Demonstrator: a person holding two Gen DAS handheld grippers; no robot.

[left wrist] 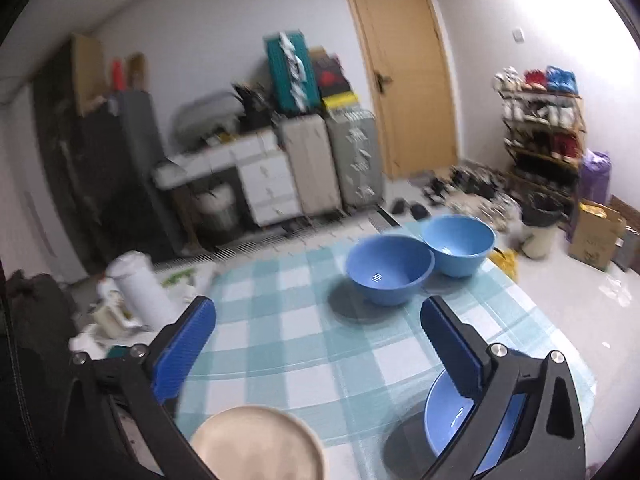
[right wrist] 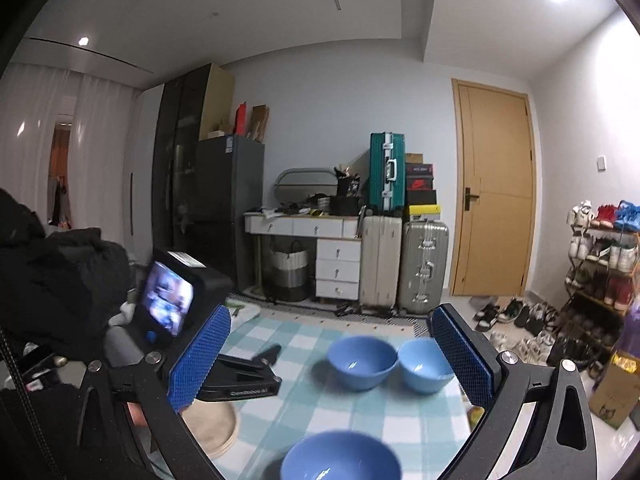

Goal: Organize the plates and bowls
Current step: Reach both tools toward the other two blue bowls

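Two blue bowls stand side by side at the far end of the checked tablecloth: one nearer, one behind it to the right. A third blue bowl sits near the front edge. A beige plate stack lies at the front left. My left gripper is open and empty above the cloth between plate and bowl; it also shows in the right wrist view. My right gripper is open and empty, higher up.
The checked tablecloth covers a small table. A white cylinder and clutter lie off its left side. Suitcases, a white desk, a shoe rack and a door stand beyond.
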